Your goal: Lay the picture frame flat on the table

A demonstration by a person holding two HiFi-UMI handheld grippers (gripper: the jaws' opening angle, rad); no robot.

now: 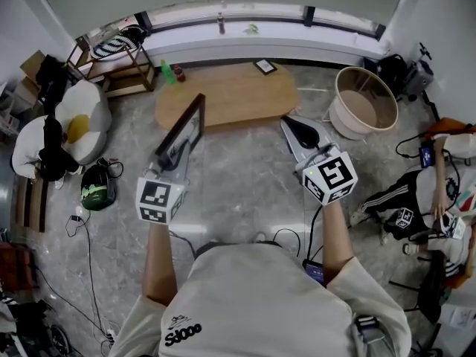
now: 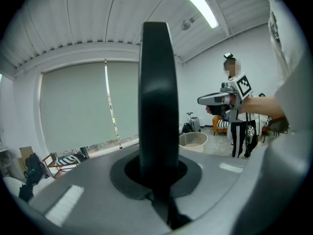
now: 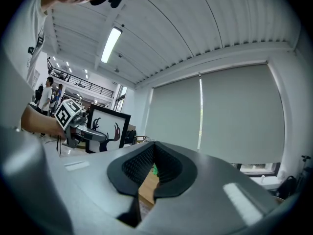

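Black rectangular picture frame [image 1: 186, 125]: upright in the air, short of the oval wooden table [image 1: 230, 99].
Left gripper [image 1: 175, 155]: clamped on its lower edge.
Right gripper [image 1: 297, 131]: jaws together, nothing between.
Round beige tub [image 1: 366, 99]: tan bottom showing.

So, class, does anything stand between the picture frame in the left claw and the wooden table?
Nothing visible does. The left claw holds the picture frame upright, close to the near edge of the oval wooden table. A small frame and a green object are at the table's far edge, leaving its middle bare.
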